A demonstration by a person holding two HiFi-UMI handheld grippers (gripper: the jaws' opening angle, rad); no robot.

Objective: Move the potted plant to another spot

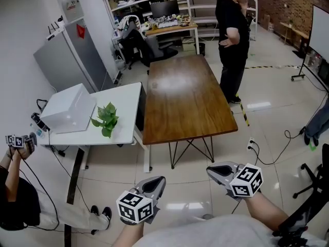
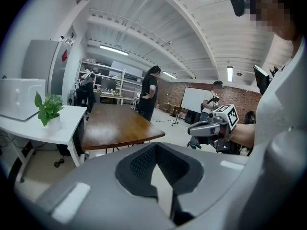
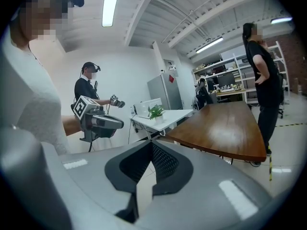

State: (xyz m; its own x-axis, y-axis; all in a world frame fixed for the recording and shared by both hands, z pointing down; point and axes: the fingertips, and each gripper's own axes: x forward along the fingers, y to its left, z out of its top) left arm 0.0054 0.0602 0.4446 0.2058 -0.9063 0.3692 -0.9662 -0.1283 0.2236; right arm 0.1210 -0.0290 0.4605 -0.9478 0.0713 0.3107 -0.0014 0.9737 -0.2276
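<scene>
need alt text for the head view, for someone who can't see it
Two handheld grippers, the left gripper and right gripper, jaws shut and empty, hover over the tiled floor near a brown wooden table. The potted plant stands on a white table at left, beside a white box.

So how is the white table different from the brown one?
The white table is smaller and plain white; the brown table is longer, shiny dark wood. The white table carries the potted plant and a white box; the brown table carries nothing visible. Both stand side by side.
</scene>
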